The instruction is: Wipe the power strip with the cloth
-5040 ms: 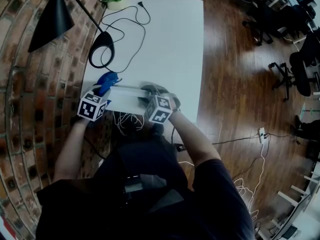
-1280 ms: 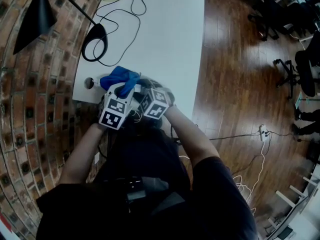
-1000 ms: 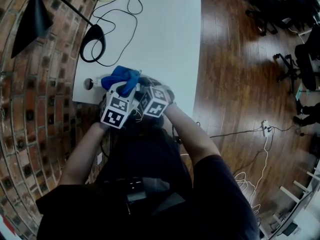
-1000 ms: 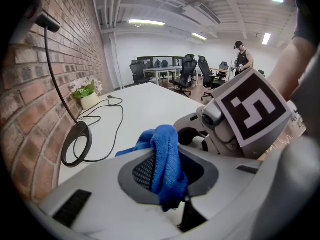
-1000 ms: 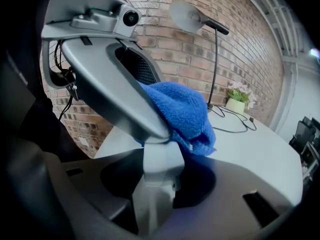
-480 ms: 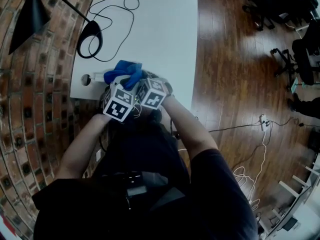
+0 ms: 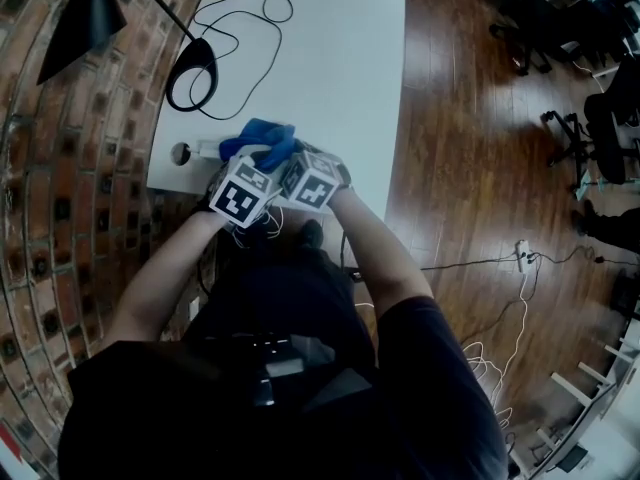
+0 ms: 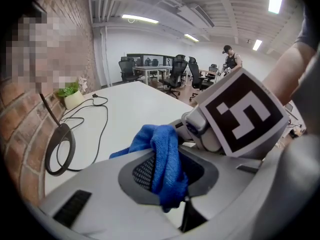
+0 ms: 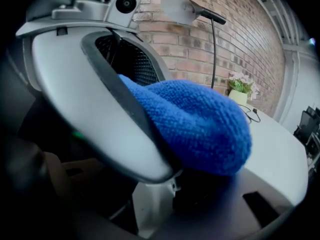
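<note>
Nearest you: L gripper (image 7: 254,160) & R gripper (image 7: 292,158) sit side by side at table (image 7: 340,88) edge, both claws clamped on blue cloth (image 7: 262,138). Power strip (image 7: 207,149) looks mostly hidden under cloth, pale end poking out left. Spread cloth flat, wipe lengthwise w/ light pressure so strip doesn't slide off edge. Farther: lamp base (image 7: 192,73) & cord (image 7: 255,23), well apart, not in your way.

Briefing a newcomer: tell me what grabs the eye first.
The bright blue cloth comes first, bunched near the front edge of the white table and pinched by both the left gripper and right gripper. Behind it stands a black lamp with a ring base, beside the brick wall.
</note>
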Available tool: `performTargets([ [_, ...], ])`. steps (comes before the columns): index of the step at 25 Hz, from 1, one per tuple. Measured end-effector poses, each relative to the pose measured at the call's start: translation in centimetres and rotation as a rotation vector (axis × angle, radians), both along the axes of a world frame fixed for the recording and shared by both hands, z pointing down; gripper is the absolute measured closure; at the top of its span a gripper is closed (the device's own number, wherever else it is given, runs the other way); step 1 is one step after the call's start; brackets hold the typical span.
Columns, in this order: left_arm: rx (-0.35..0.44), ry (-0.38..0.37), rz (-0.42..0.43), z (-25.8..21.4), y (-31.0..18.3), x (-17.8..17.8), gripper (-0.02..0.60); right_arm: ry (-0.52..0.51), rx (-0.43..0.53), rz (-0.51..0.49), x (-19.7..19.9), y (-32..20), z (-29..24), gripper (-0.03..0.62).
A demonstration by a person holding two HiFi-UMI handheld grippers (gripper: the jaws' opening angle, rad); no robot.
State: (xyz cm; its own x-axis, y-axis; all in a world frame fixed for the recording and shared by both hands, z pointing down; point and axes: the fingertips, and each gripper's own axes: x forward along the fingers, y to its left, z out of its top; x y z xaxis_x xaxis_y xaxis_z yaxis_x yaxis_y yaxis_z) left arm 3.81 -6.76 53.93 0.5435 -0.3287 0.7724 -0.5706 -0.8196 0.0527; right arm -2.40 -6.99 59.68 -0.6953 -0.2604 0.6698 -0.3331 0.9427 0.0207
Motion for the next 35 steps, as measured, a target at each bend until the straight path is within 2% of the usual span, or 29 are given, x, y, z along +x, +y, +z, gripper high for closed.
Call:
performTargets([
  [6,-0.016,-0.025,0.037,-0.1,0.0,0.2,0.503,0.0,0.001,0.006,0.0,-0.2,0.1,0.425],
  [20,-0.001,0.008,0.049,-0.2,0.2,0.4,0.505,-0.001,0.031,0.017,0.4,-0.1,0.0,0.425],
  [26,-0.037,0.044,0.037,-0.2,0.3,0.0,0.505,-0.009,0.038,0.022,0.1,0.1,0.2,0.425],
  [32,0.015,0.078,0.02,-0.3,-0.1,-0.2,0.505,-0.005,0.04,0.024,0.3,-0.2,0.3,0.425],
  [35,-0.017,0.116,-0.017,0.0,-0.4,-0.7,0.506,-0.006,0.036,0.02,0.2,-0.1,0.2,0.425],
])
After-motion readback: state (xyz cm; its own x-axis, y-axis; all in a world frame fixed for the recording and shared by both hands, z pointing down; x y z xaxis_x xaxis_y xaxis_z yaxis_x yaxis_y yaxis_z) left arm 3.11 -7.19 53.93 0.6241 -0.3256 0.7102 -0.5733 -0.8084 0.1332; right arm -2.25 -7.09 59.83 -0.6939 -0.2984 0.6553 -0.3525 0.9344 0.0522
